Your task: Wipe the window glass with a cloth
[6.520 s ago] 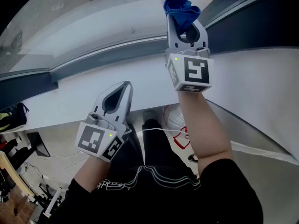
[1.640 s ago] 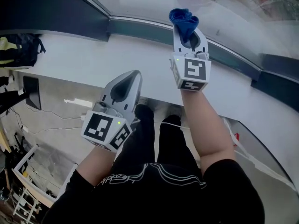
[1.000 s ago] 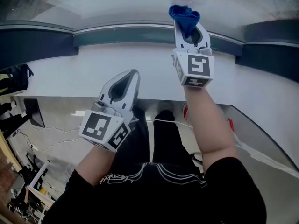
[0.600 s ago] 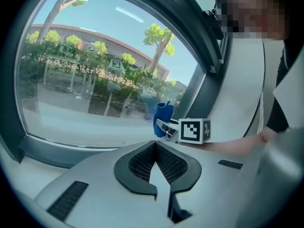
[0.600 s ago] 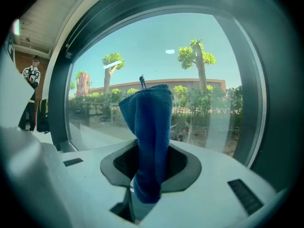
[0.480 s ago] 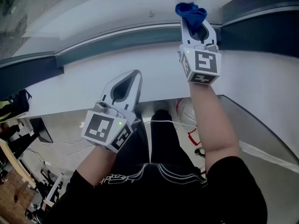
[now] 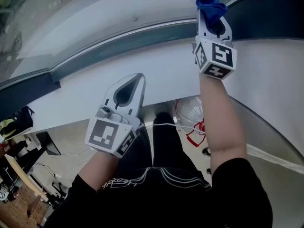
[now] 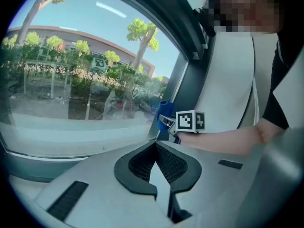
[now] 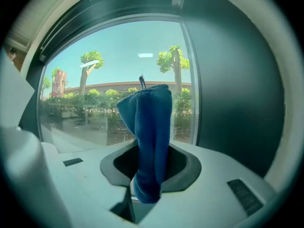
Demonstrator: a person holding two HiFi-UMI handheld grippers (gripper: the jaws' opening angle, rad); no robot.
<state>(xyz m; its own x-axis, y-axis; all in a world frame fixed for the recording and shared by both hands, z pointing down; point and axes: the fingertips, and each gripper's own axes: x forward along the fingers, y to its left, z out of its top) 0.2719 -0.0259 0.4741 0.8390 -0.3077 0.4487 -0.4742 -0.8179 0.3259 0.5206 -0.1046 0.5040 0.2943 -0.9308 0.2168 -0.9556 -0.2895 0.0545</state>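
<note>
1. At the tips of your right gripper [image 9: 148,184], the blue cloth [image 9: 151,122] is clamped between the two jaws. It stands up out of them in a bunched fold, and a short end hangs down behind the grip.
2. Just ahead of that gripper is the window glass [image 9: 90,80]. The dark window frame [image 9: 232,89] rises close on the gripper's right. No view shows whether the cloth touches the glass.
3. Beneath the right gripper lies the white sill [image 7: 161,72].
4. Your left gripper [image 7: 138,78] sits lower than the right one and to its left, over the near edge of the sill. Its jaws are pressed together with nothing between them.
5. Ahead of the left gripper and a little to its right, the right gripper's marker cube [image 8: 191,121] shows, with the cloth beyond it near the frame.
</note>
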